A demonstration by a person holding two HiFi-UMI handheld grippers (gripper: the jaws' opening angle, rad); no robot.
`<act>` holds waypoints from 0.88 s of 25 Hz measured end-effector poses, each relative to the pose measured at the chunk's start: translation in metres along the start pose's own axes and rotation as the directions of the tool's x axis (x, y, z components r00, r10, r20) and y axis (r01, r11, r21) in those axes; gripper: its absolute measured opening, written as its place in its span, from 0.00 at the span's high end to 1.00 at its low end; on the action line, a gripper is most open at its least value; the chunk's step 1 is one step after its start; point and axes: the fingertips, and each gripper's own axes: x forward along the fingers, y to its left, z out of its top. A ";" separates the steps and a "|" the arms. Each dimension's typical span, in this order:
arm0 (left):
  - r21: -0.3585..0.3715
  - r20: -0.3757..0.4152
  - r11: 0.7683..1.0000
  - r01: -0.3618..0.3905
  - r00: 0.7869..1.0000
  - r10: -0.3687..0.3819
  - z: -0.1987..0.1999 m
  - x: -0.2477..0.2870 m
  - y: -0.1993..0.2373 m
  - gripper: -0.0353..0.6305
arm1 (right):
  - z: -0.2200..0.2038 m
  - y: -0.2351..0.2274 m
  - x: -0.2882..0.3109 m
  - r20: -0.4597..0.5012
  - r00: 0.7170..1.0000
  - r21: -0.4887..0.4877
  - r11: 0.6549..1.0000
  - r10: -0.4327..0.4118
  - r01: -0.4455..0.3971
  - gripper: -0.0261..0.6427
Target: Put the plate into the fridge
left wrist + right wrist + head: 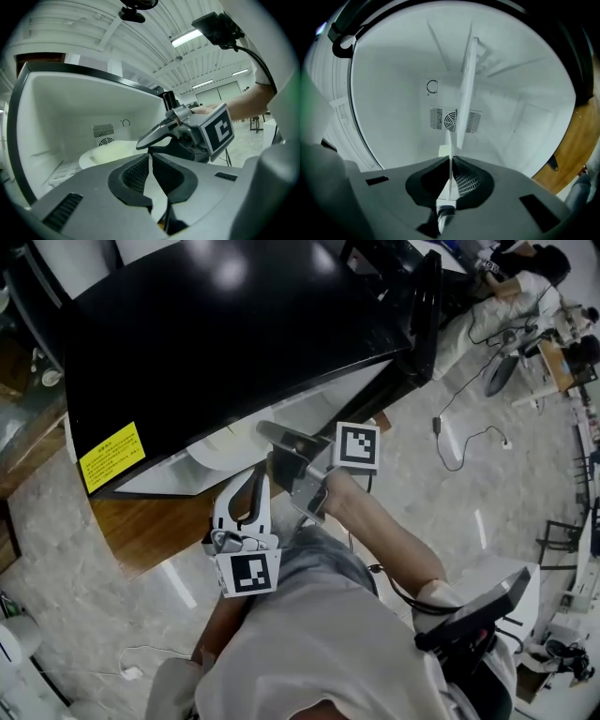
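The white plate [220, 451] pokes out level from under the black fridge's [234, 324] top, partly inside the open white compartment [70, 108]. My right gripper [274, 439] is shut on the plate's near rim. In the right gripper view the plate [466, 93] stands edge-on between the jaws [451, 161], reaching toward the fan vent [450, 119] on the back wall. My left gripper [255, 476] sits just left of the right one, by the plate's edge. Its jaws [150, 158] are shut with nothing between them. From there I see the plate [110, 152] and the right gripper [154, 138].
The fridge stands on a wooden board [150, 526] over a marble floor. A yellow label [111, 456] is stuck on the fridge's front edge. Cables [459, 437] trail across the floor at the right, with chairs and a person at the far top right.
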 end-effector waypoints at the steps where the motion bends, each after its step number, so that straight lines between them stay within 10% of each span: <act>1: -0.001 0.001 1.000 -0.012 1.000 0.012 -0.001 0.003 0.002 0.89 | 0.001 0.000 0.002 -0.006 1.000 0.004 1.000 0.001 -0.001 0.92; 12: -0.037 0.036 0.997 -0.072 0.997 0.073 0.010 0.031 0.025 0.89 | 0.010 0.024 0.004 -0.109 0.989 -0.020 0.995 0.099 -0.101 0.76; 18: 0.014 0.089 0.994 -0.105 0.991 0.103 0.022 0.030 0.044 0.89 | 0.001 0.035 -0.013 -0.092 0.994 -0.299 0.951 0.057 -0.082 0.76; 20: 0.036 0.088 0.989 -0.143 0.986 0.140 0.021 0.017 0.053 0.89 | -0.001 0.030 -0.020 0.013 0.998 -0.571 0.819 -0.059 0.056 0.81; 22: -0.015 0.057 0.984 -0.179 0.982 0.180 0.007 0.008 0.060 0.90 | -0.007 0.029 -0.020 0.127 0.978 -0.822 0.534 -0.165 0.196 0.85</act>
